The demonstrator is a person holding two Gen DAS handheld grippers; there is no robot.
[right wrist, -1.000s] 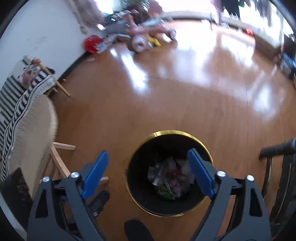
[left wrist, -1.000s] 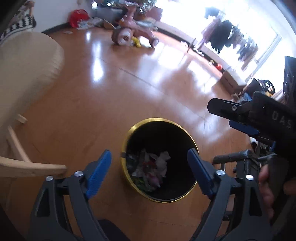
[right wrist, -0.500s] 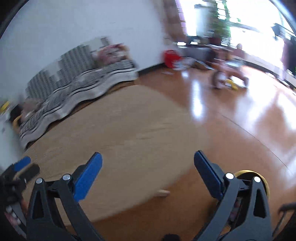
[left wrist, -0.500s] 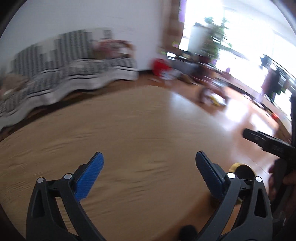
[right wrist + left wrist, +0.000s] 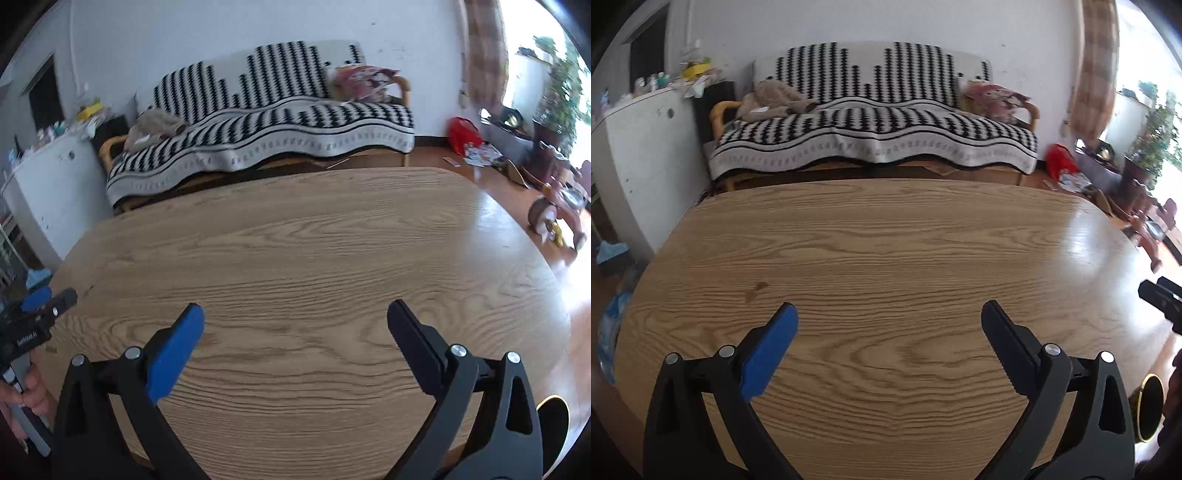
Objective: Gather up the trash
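Observation:
My left gripper (image 5: 888, 308) hangs open over a bare oval wooden table (image 5: 886, 240), with nothing between its blue pads. My right gripper (image 5: 295, 308) is open too, above the same table (image 5: 314, 240), and also holds nothing. The black trash bin with a gold rim (image 5: 1150, 406) stands on the floor past the table's right edge, partly hidden; the right wrist view catches it (image 5: 552, 424) at the lower right. No loose trash shows on the tabletop. Each gripper appears at the edge of the other's view, the left one held by a hand (image 5: 33, 391).
A sofa under a black-and-white throw (image 5: 875, 122) runs behind the table. A white cabinet (image 5: 639, 140) stands at the left, blue items (image 5: 609, 251) lie on the floor beside it. A red bag (image 5: 1060, 157), scattered papers and a pink tricycle (image 5: 557, 210) sit at the right.
Both grippers have swung away from above the trash bin, leftward and up, and now look over the table toward the sofa. The bin has slid to the lower right corner of both views.

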